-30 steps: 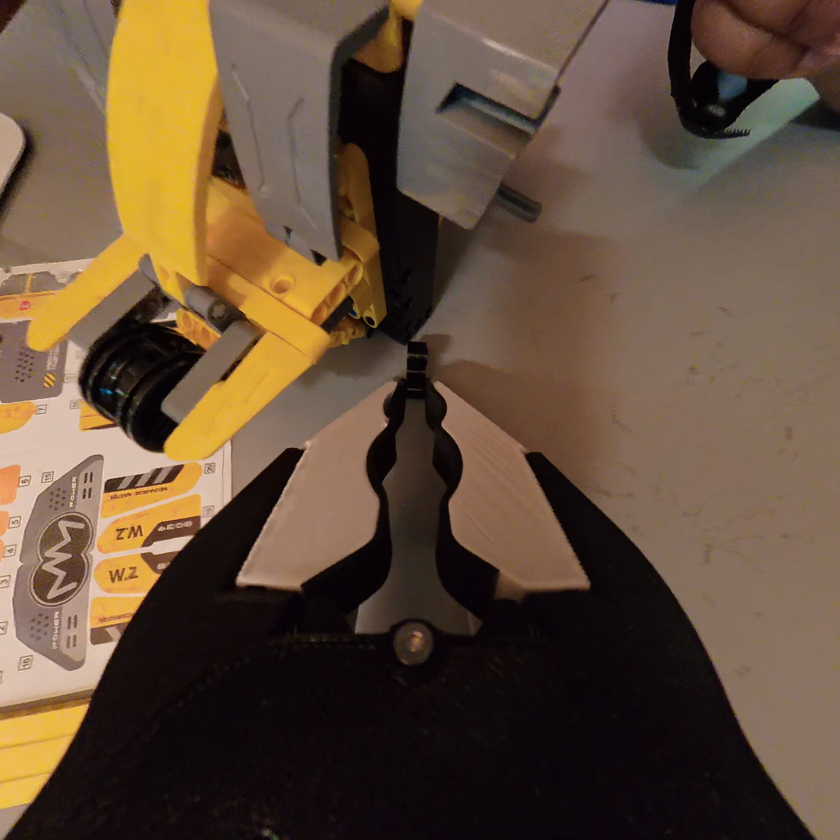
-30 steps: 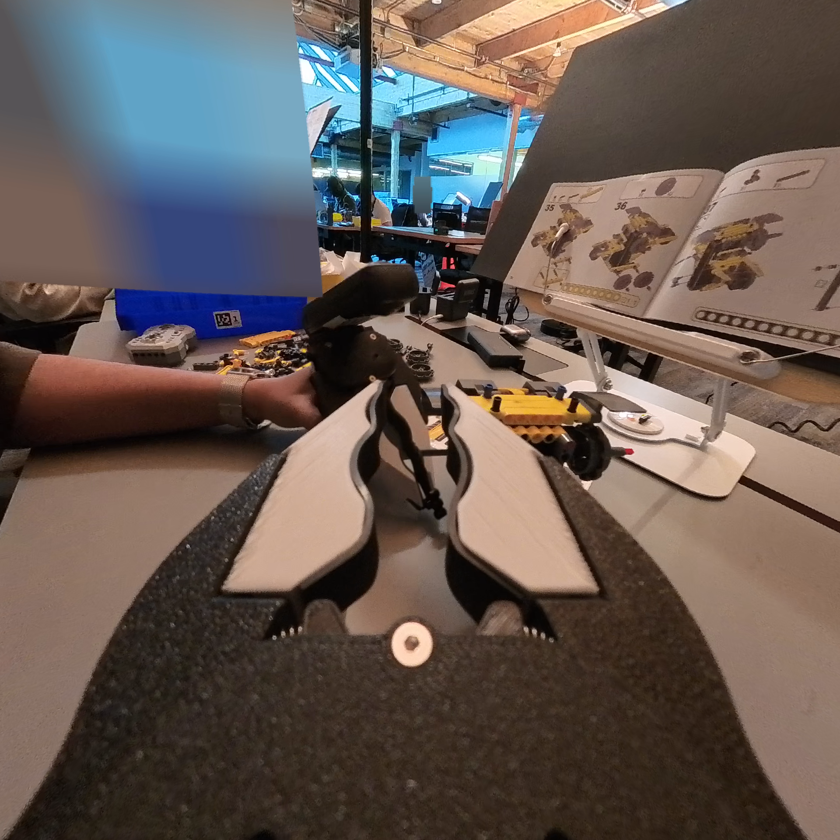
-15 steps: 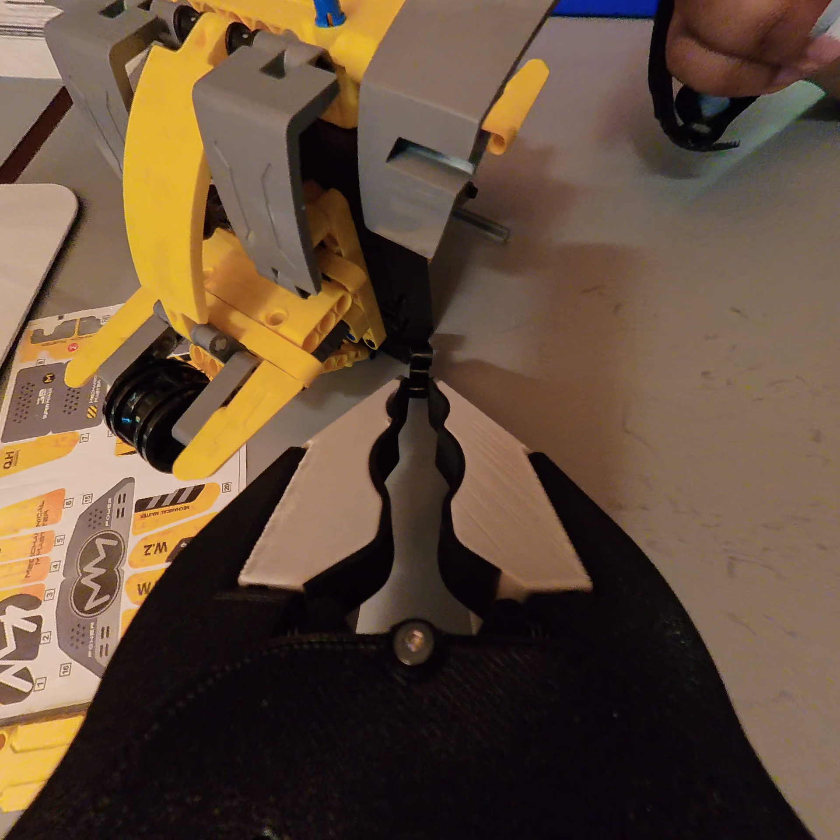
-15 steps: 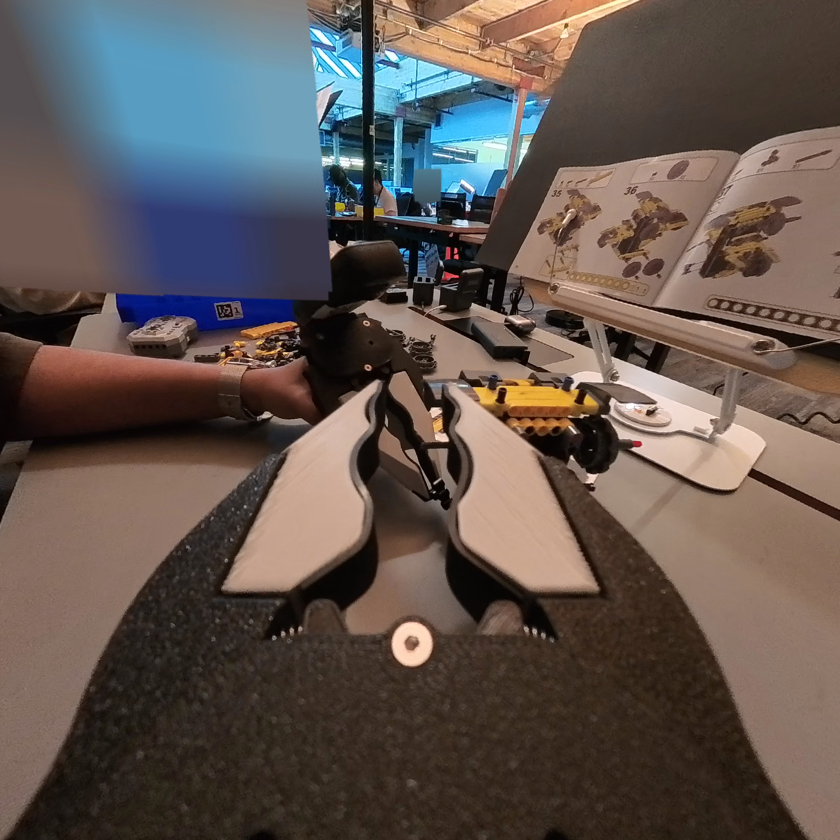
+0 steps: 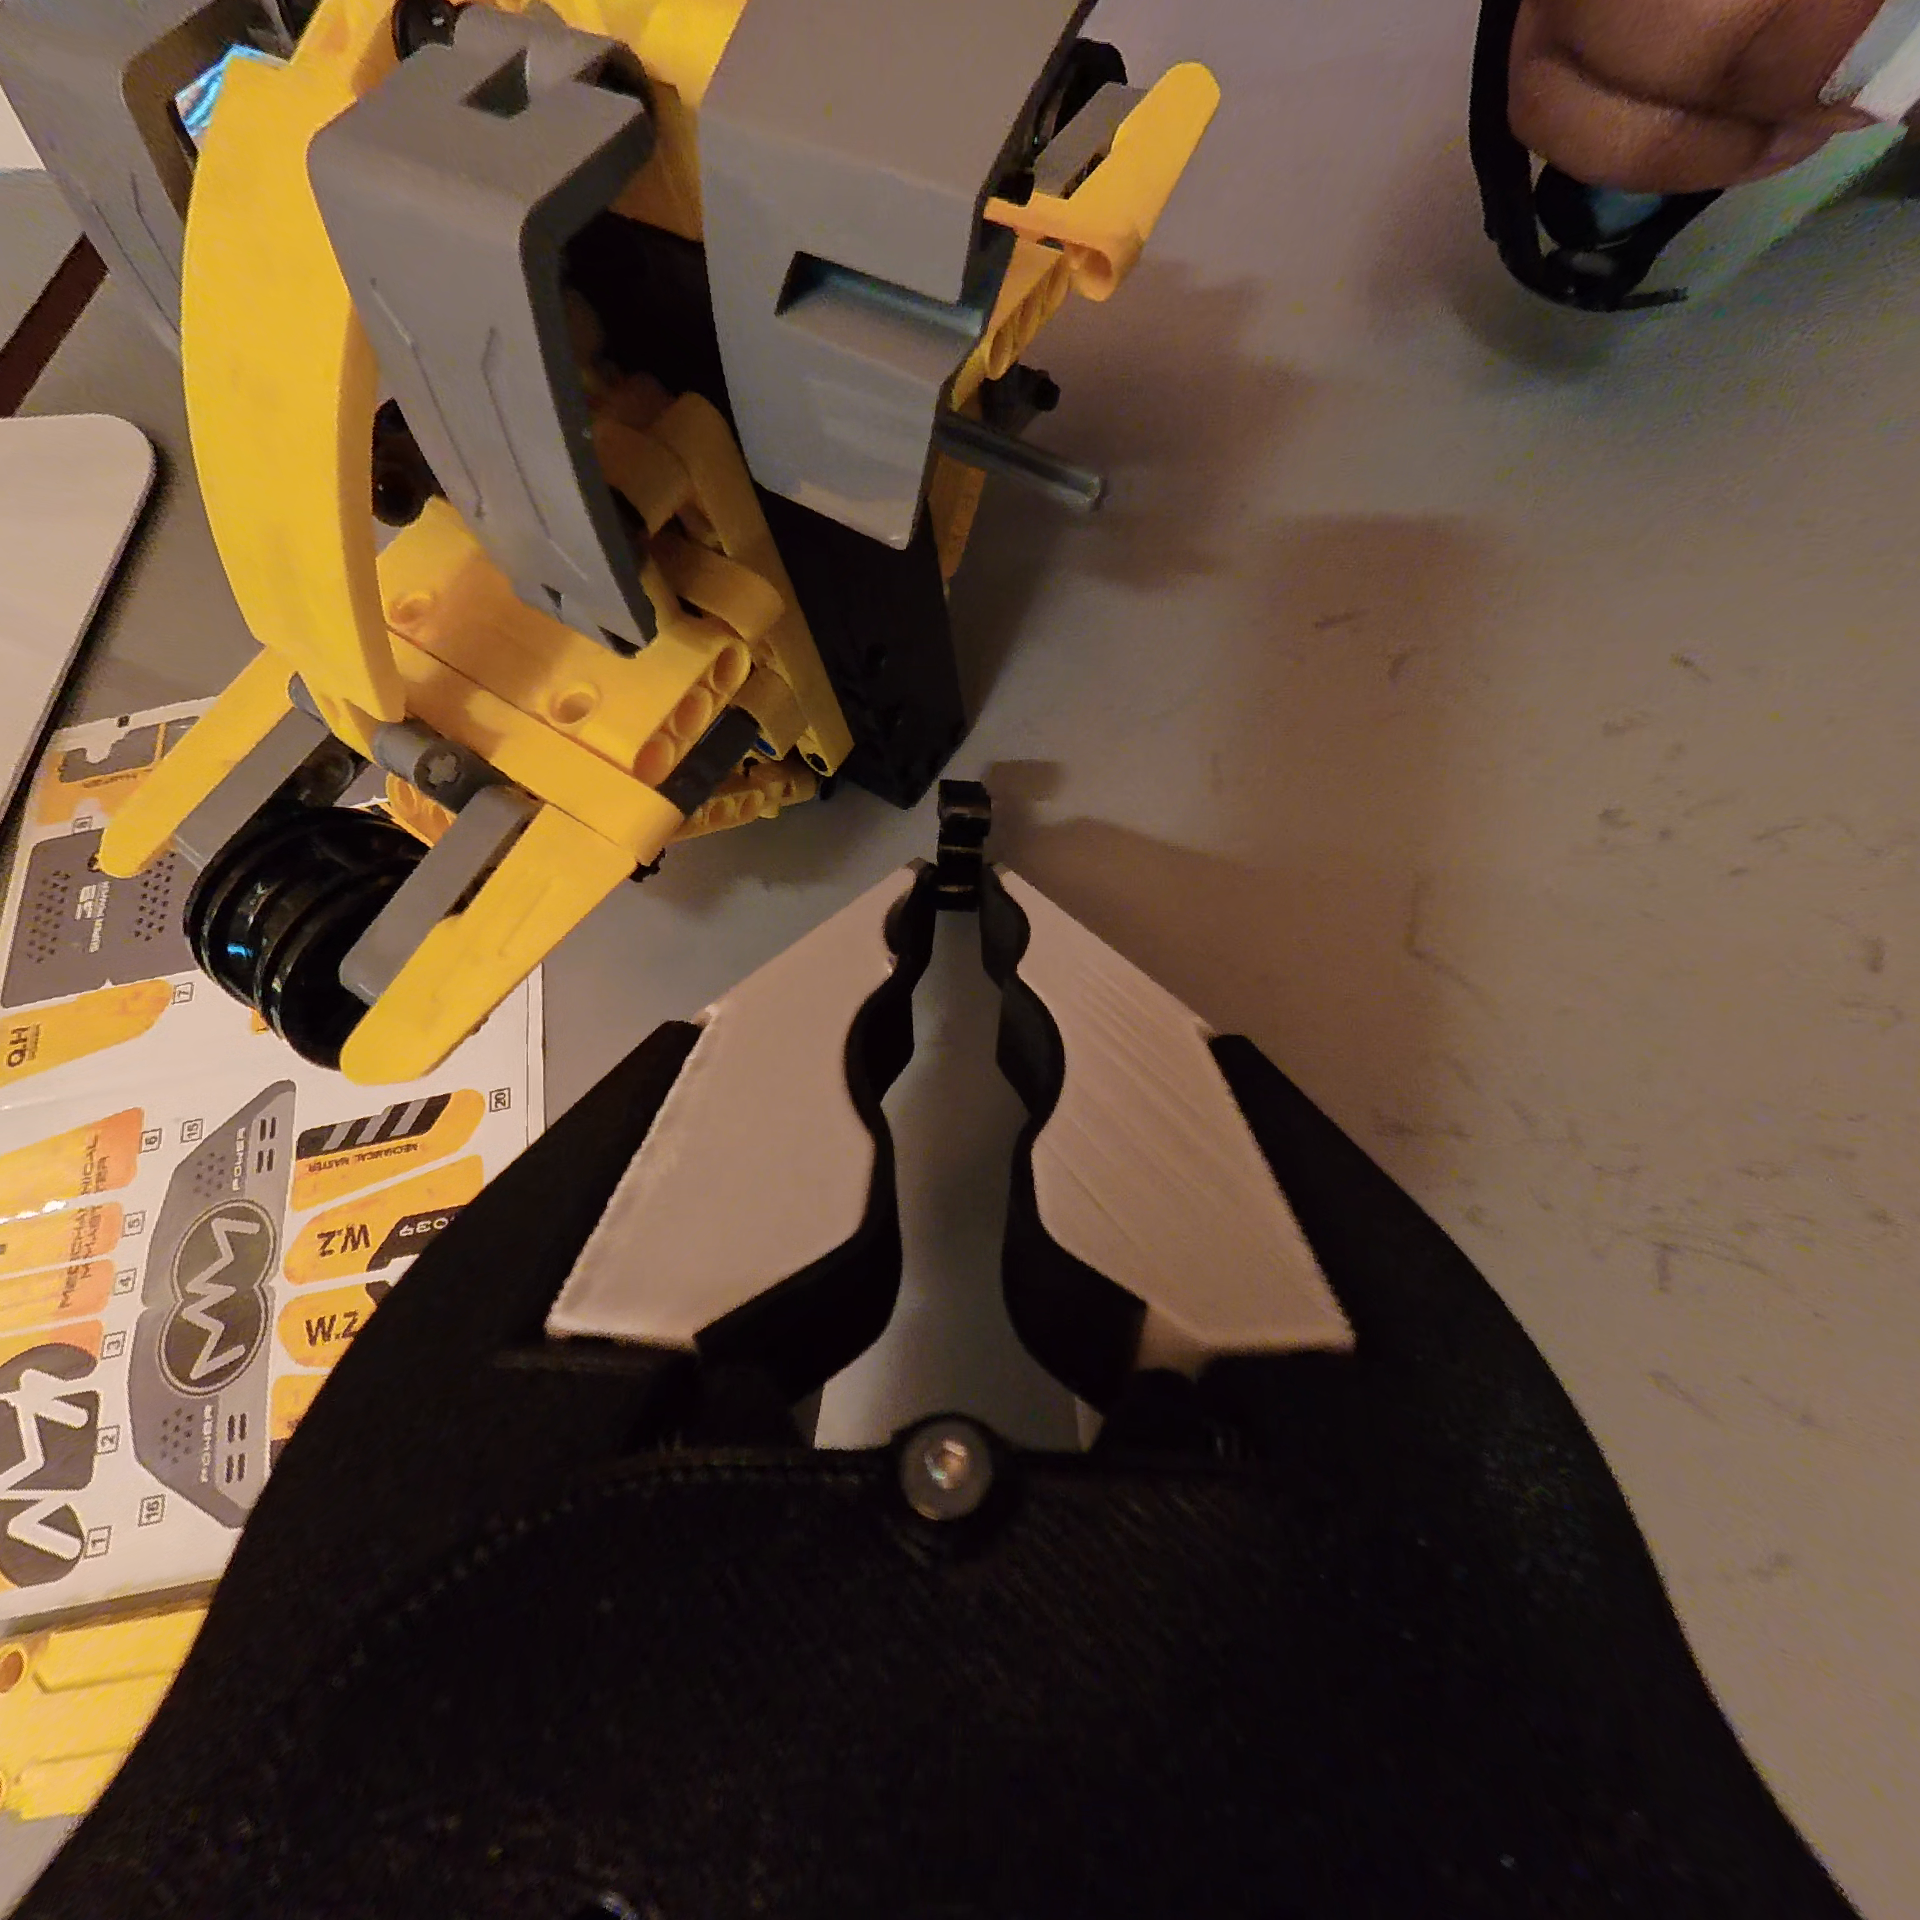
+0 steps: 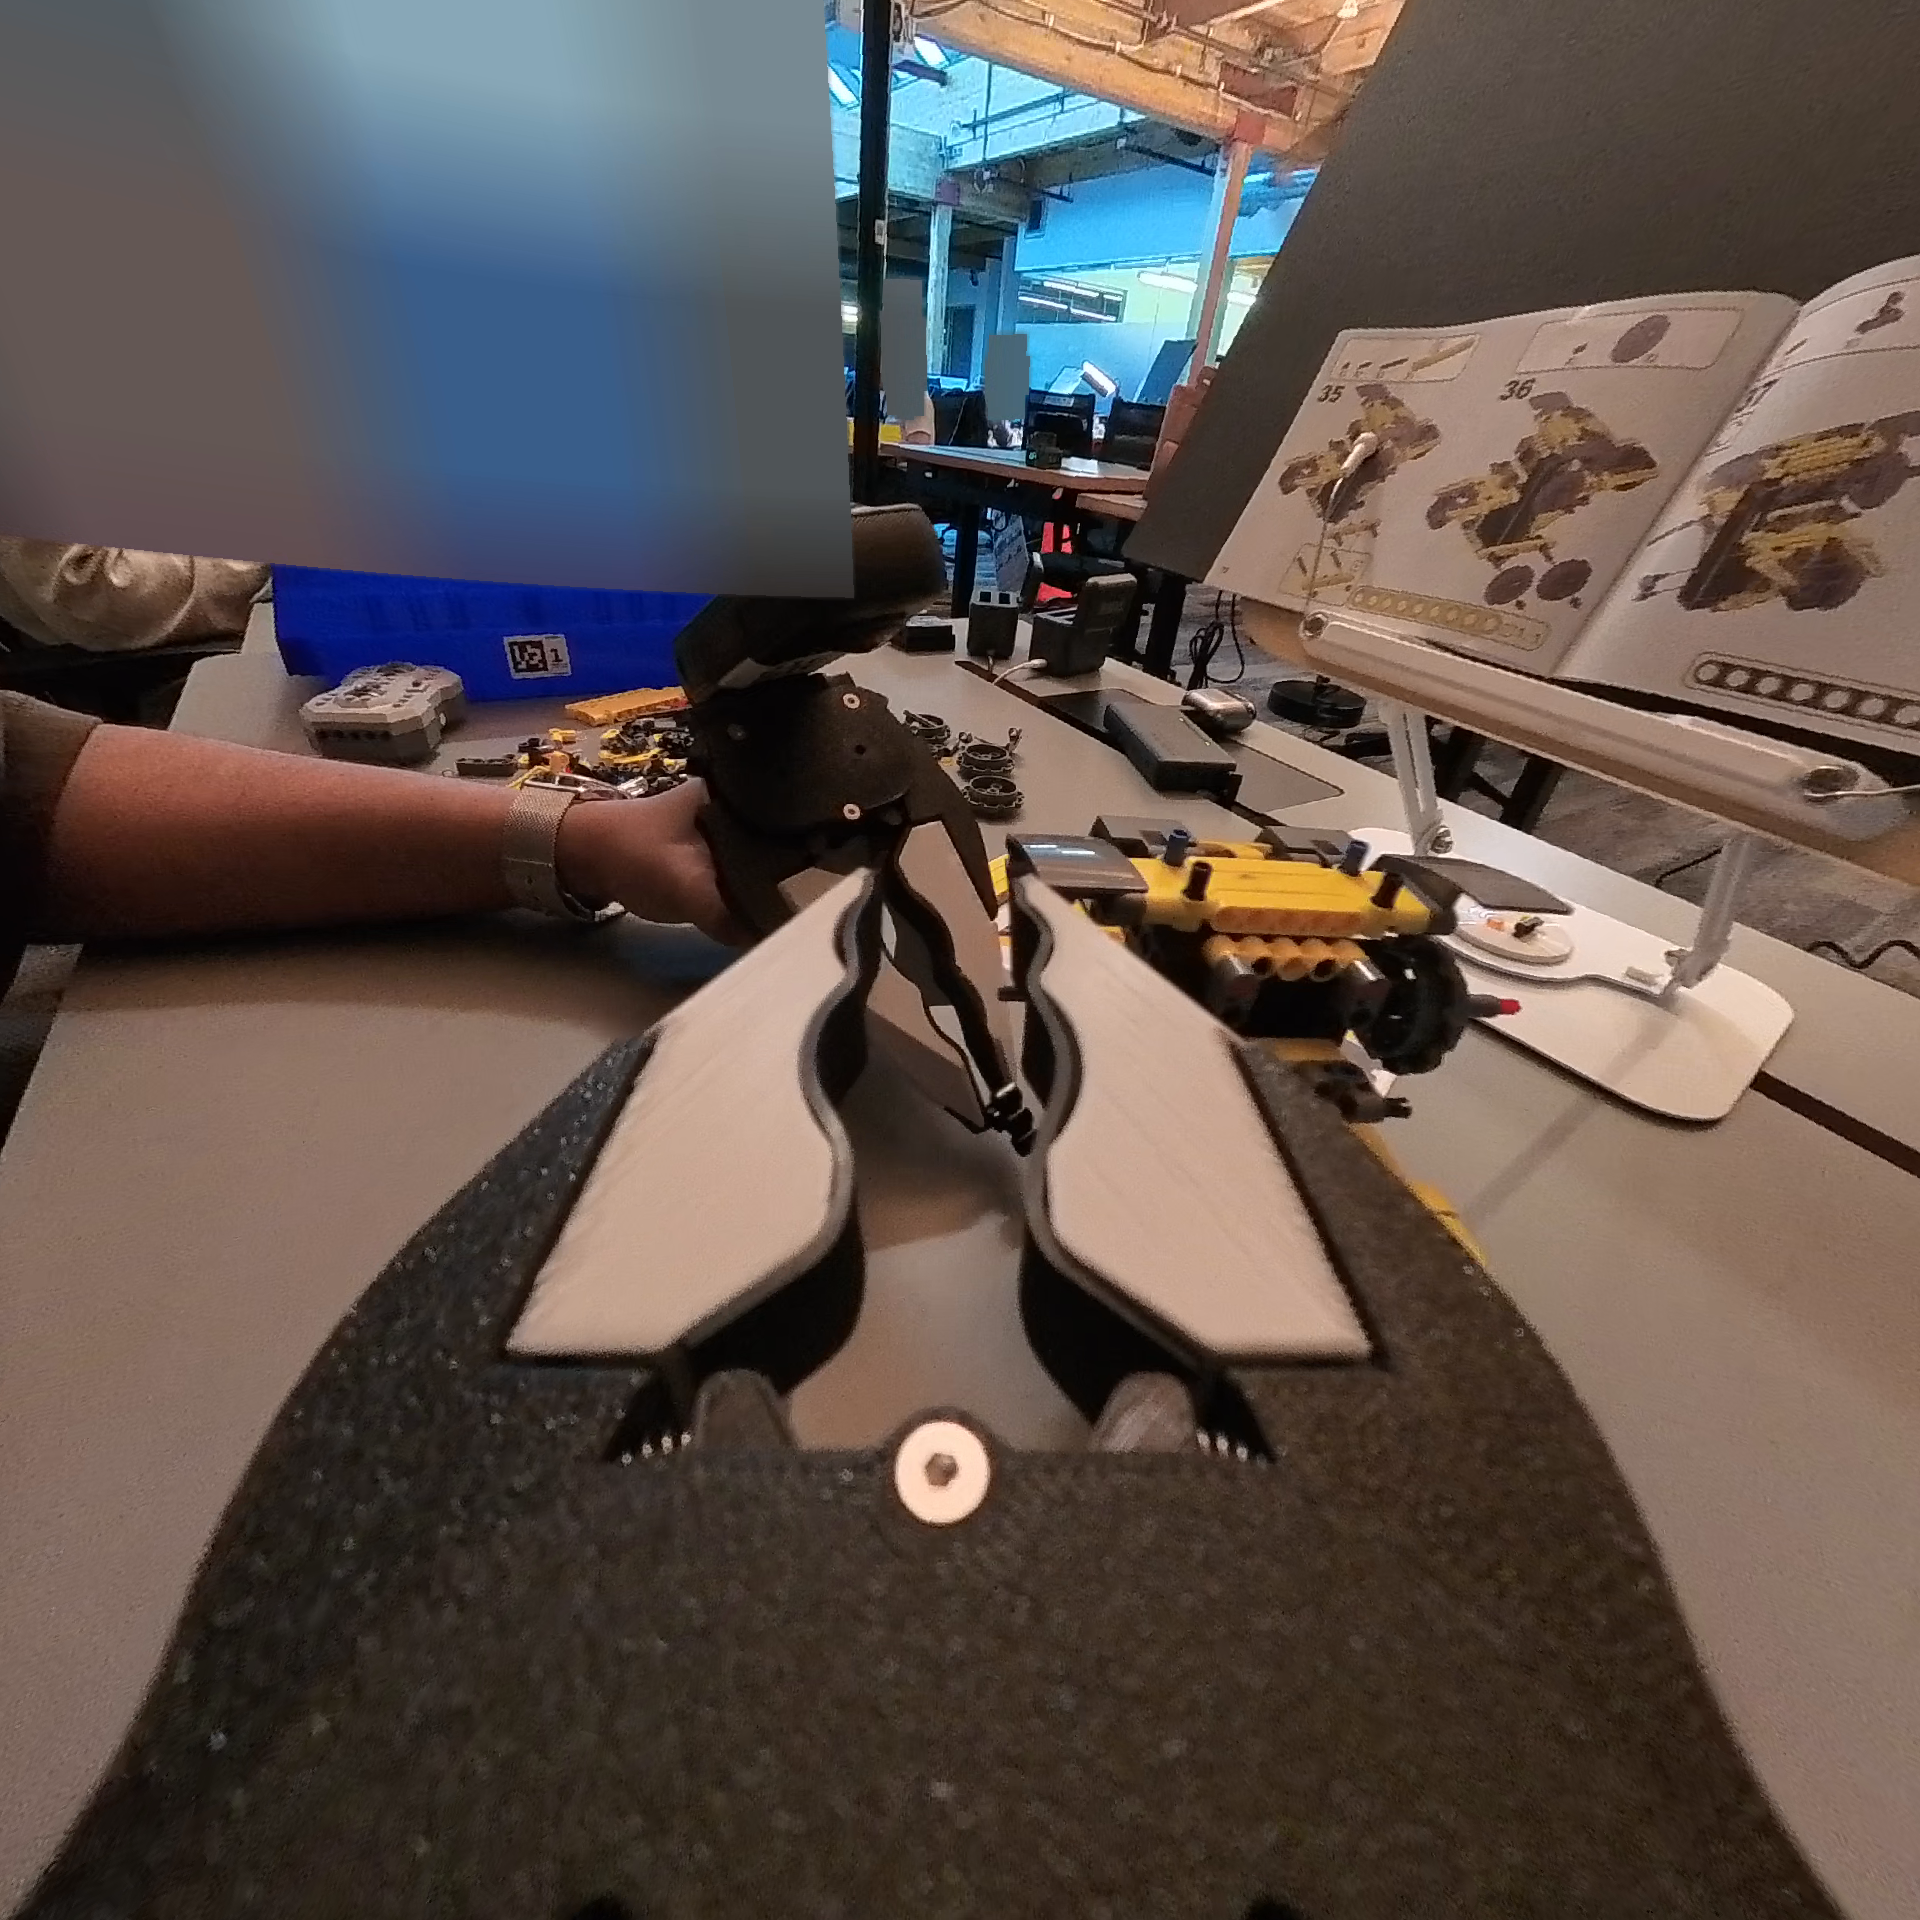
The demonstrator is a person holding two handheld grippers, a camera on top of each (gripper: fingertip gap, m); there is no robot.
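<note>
Grey table (image 5: 1507,831) — left gripper (image 5: 961,878) pinches black pin (image 5: 963,821) beside yellow model (image 5: 582,436).

Grey table (image 6: 260,1091), timber ceiling beams (image 6: 1091,42), distant desks (image 6: 1029,468)

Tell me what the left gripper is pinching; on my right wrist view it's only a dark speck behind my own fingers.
Observer: The left gripper is shut on a small black connector pin, which sticks out past the fingertips.
Operator: Is it in the model yet?
Observer: No. The pin's tip sits beside the black lower corner of the yellow and grey brick model, with a sliver of table showing between them.
Operator: Anything lying by the model that I can't see?
Observer: A sticker sheet lies flat on the table, and the model's black wheel overlaps its edge.
</note>
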